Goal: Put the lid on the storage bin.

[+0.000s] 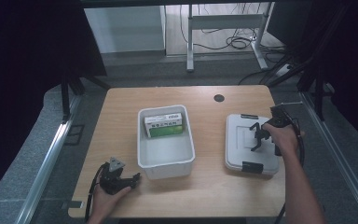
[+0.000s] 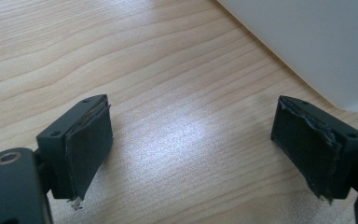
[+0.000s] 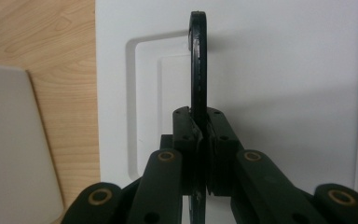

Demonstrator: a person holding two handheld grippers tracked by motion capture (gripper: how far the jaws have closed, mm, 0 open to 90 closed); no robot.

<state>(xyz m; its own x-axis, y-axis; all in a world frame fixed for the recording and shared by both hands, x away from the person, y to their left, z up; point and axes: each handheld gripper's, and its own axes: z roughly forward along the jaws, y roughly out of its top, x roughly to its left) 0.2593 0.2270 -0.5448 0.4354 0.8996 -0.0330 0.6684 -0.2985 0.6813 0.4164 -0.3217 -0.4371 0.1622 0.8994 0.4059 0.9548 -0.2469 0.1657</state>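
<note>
A white open bin (image 1: 141, 144) stands mid-table with a green and white box (image 1: 164, 125) inside at its far end. To its right a white lid (image 1: 242, 154) lies flat on the table. The lid's thin black handle (image 3: 198, 56) stands upright, and my right gripper (image 3: 200, 128) is shut on it from above (image 1: 257, 139). My left gripper (image 1: 134, 179) rests low near the table's front left, jaws wide open over bare wood (image 2: 191, 135), with nothing between them. The bin's white wall (image 2: 317, 42) is just beyond its right jaw.
The wooden table (image 1: 121, 112) has a black round grommet (image 1: 219, 98) near its far edge. Black clips (image 1: 251, 166) sit on the lid's near and far ends. The bin's corner (image 3: 14, 140) lies left of the lid. Desk legs and cables are on the floor beyond.
</note>
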